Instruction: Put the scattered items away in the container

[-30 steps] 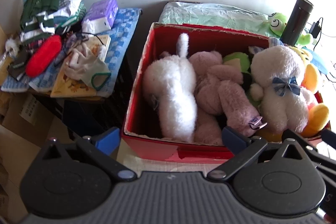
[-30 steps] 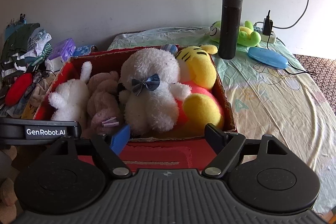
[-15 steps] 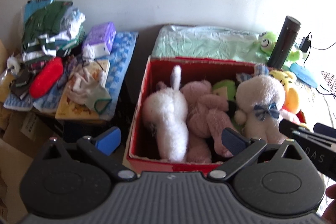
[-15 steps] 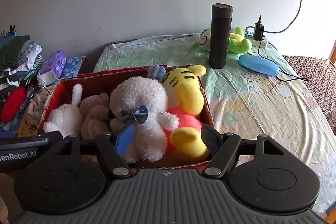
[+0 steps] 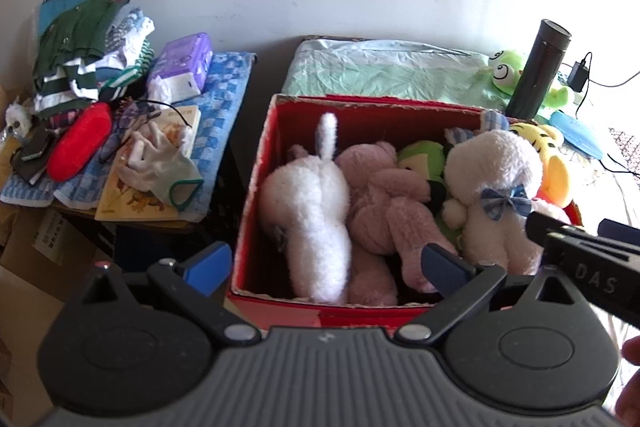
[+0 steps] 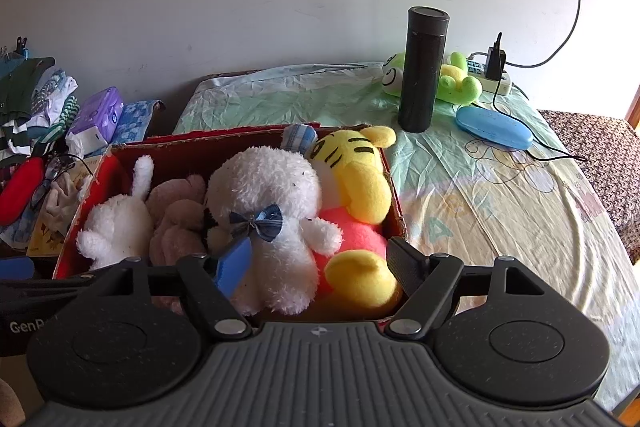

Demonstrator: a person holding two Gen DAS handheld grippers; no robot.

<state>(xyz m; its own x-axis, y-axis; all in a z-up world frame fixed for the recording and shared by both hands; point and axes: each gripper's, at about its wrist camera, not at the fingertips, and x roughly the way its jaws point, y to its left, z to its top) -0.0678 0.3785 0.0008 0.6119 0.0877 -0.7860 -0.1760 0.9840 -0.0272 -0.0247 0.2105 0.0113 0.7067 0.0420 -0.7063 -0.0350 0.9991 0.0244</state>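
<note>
A red cardboard box (image 5: 256, 187) (image 6: 100, 179) sits on the bed's near left corner, packed with plush toys: a white rabbit (image 5: 312, 211) (image 6: 116, 223), a pink one (image 5: 384, 195) (image 6: 176, 215), a green one (image 5: 422, 155), a white bear with a blue bow (image 5: 492, 187) (image 6: 268, 215) and a yellow tiger (image 6: 356, 179) (image 5: 554, 171). My left gripper (image 5: 326, 265) is open and empty, held back above the box's near edge. My right gripper (image 6: 320, 259) is open and empty, above the box's near right corner. A green frog plush (image 6: 456, 83) (image 5: 506, 71) lies on the bed outside the box.
A black flask (image 6: 424, 71) (image 5: 538, 67), a blue glasses case (image 6: 494, 127), a power strip with charger (image 6: 496, 71) and cables lie on the bed's far side. A side table (image 5: 224, 99) at left holds clothes, tissues, a red case, a glove and a book.
Both grippers have pulled back and risen away from the box, so it looks smaller and more of the bed shows. The toys in the box have not moved.
</note>
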